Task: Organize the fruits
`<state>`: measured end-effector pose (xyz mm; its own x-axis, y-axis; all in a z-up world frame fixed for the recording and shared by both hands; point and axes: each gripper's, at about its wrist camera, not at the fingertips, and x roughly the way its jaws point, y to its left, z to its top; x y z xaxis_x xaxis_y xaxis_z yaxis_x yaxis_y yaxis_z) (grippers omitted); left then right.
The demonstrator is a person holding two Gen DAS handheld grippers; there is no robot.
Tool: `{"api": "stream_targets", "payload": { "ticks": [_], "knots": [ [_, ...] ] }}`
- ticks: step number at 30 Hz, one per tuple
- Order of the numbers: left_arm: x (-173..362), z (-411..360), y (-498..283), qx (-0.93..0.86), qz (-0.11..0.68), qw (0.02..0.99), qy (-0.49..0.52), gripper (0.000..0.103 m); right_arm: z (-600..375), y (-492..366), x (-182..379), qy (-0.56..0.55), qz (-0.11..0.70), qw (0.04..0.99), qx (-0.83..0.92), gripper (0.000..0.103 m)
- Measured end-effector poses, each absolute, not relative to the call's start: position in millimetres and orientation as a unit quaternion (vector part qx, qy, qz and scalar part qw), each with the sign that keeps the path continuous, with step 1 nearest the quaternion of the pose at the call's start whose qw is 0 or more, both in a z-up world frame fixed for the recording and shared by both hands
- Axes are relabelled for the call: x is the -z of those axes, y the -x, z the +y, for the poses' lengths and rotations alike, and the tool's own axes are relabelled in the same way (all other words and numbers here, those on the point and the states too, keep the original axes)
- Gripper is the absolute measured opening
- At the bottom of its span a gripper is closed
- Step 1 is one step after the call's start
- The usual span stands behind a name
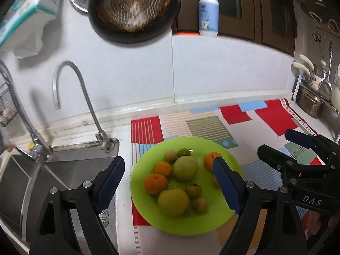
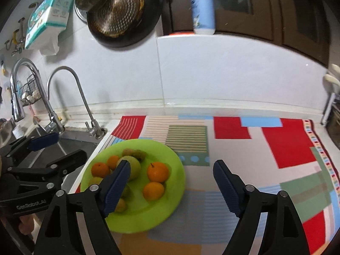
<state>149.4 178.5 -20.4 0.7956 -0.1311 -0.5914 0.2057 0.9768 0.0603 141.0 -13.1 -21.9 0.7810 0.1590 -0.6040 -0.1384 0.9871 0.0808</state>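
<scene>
A lime-green plate (image 1: 180, 226) (image 2: 170, 193) lies on the patterned mat beside the sink and holds several fruits. Among them are oranges (image 1: 156, 183) (image 2: 158, 172), two large green apples (image 1: 185, 168) and small brown and green fruits (image 1: 199, 205). My left gripper (image 1: 167, 163) hangs open above the plate, with its blue pads (image 1: 110, 182) apart on either side of the pile and touching no fruit. My right gripper (image 2: 172, 166) is open too, over the plate's right edge and the mat, with nothing in it. Each gripper shows in the other's view: the right (image 1: 282, 144), the left (image 2: 59, 148).
A steel sink (image 1: 63, 180) with two faucets (image 1: 85, 97) lies left of the plate. The colourful mat (image 2: 265, 148) covers the counter to the right. A dark pan (image 1: 131, 10) and a tissue pack (image 1: 25, 8) hang on the wall, a soap bottle (image 1: 208, 13) stands on the ledge, and pots (image 1: 310, 104) sit far right.
</scene>
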Motion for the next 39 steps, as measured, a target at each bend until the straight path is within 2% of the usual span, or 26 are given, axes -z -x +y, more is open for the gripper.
{"api": "stream_targets", "payload": {
  "ticks": [1, 10, 28, 39],
  "knots": [
    [18, 177, -142, 0.085, 0.301, 0.948, -0.060, 0.088, -17, -133, 19, -0.016, 0.316, 0.946, -0.073, 0.085],
    [0, 161, -77, 0.059, 0.264, 0.961, -0.059, 0.098, -42, -73, -1, -0.026, 0.284, 0.957, -0.052, 0.089],
    [-17, 128, 45, 0.039, 0.236, 0.970, -0.042, 0.101, -82, 46, -24, -0.006, 0.256, 0.964, -0.065, 0.089],
    [-24, 123, 91, 0.036, 0.223, 0.973, -0.041, 0.102, -92, 93, -36, -0.005, 0.238, 0.969, -0.063, 0.090]
  ]
}}
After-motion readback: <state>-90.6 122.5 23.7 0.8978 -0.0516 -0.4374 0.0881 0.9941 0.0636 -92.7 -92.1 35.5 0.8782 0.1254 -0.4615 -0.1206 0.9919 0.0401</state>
